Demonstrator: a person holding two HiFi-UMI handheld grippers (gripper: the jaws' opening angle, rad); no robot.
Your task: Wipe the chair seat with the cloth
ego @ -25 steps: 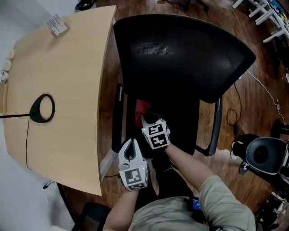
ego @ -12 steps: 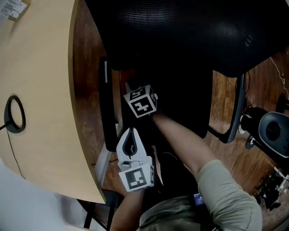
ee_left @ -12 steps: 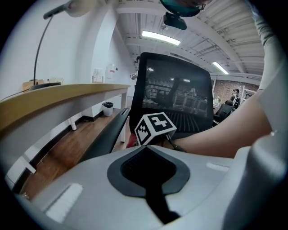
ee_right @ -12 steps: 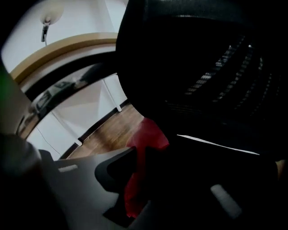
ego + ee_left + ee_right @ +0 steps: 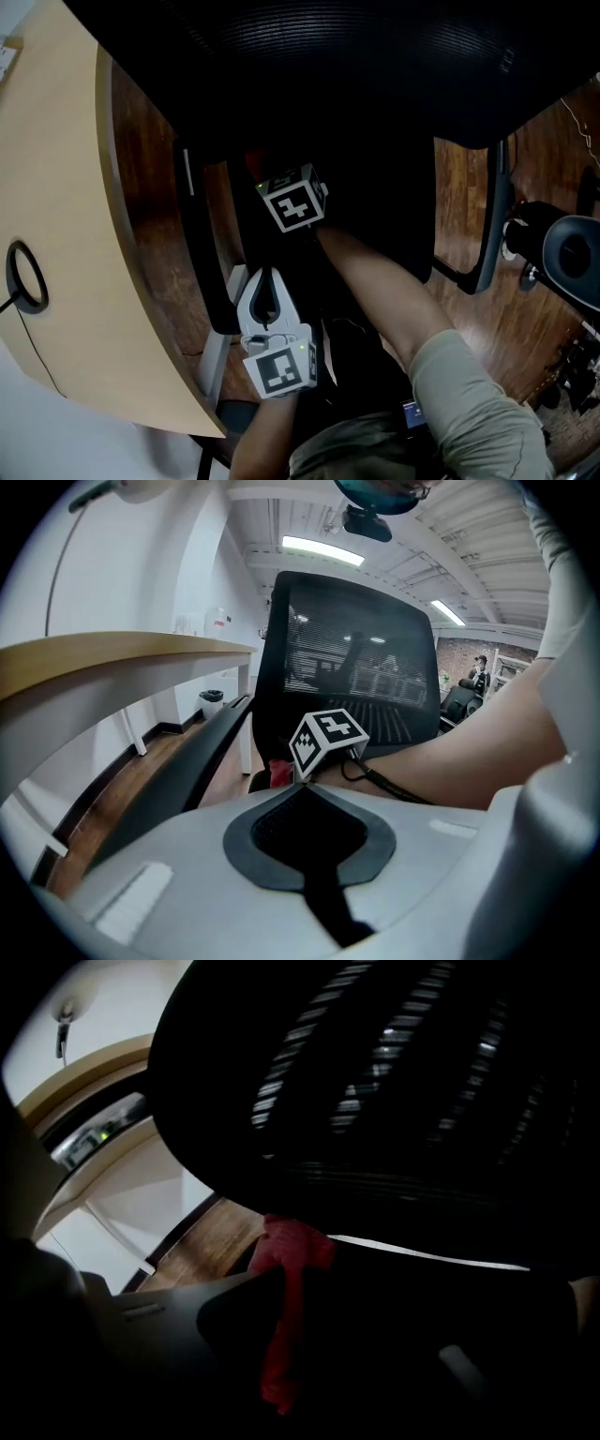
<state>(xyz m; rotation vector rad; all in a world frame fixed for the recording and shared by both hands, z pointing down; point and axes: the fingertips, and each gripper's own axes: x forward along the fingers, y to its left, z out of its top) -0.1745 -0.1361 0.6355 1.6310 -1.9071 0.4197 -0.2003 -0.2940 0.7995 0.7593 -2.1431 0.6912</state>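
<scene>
Barely lit: cloth clamped in right gripper.

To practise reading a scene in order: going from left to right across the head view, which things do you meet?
desk → armrest beside it → far armrest → second chair
</scene>
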